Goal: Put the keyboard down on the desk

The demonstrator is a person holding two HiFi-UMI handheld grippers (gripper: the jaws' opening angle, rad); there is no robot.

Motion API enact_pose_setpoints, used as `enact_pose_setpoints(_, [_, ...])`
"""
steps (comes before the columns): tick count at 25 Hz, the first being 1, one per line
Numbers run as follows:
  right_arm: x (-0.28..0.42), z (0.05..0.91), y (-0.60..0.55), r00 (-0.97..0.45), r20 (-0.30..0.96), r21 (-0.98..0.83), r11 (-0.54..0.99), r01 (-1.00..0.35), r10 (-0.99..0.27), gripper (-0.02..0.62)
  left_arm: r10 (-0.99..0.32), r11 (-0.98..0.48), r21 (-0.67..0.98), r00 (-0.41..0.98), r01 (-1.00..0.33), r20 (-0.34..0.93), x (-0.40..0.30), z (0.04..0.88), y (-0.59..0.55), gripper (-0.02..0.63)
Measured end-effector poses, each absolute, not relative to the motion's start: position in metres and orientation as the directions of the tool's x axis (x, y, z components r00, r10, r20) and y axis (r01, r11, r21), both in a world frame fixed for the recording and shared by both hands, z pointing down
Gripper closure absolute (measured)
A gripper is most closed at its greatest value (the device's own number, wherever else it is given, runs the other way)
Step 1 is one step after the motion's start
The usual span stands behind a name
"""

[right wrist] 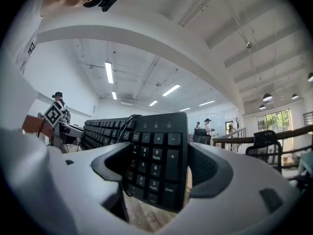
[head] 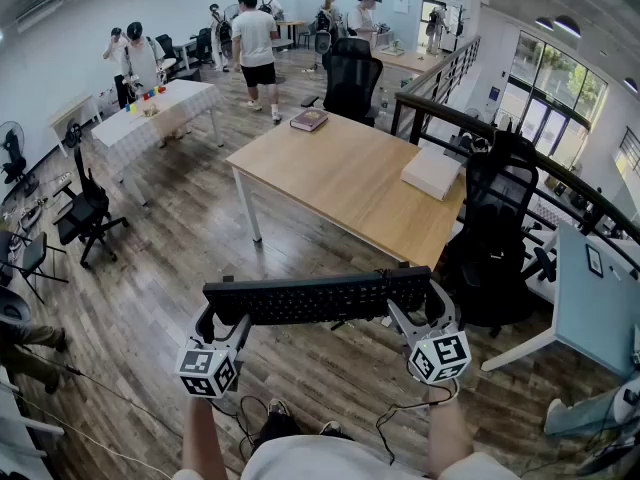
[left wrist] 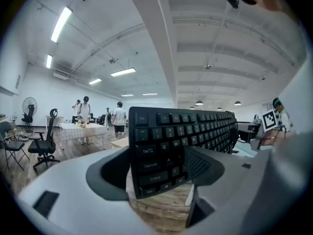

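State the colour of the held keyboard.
The keyboard is black with white key legends, clearest in the left gripper view.

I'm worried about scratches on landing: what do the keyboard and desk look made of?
The keyboard looks like black plastic, apparently matte: its moulded keys show little glare. The desk has a smooth, pale tan top, either light wood or wood-look laminate. Its white legs look like painted metal.

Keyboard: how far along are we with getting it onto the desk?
Done: the keyboard is lifted, its ends clamped in the left gripper and right gripper. In hand: it hangs over the floor, short of the desk. Left: carry it over the desk's top, lower, release.
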State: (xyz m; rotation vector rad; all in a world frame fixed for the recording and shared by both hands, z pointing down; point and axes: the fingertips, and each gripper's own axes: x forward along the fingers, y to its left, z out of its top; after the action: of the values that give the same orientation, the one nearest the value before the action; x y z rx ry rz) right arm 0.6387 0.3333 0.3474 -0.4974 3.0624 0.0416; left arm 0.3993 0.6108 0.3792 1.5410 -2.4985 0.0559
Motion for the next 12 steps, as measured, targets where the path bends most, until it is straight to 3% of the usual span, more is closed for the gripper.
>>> enact_pose_setpoints(12, [0.67,0.344,0.321,-0.942,-0.058,0.018,0.943,-0.331,-0.329,0.232,-0.886,0.443,0.066,-0.425,-0.894,0.184,0.428,0.378,0.595,0.261])
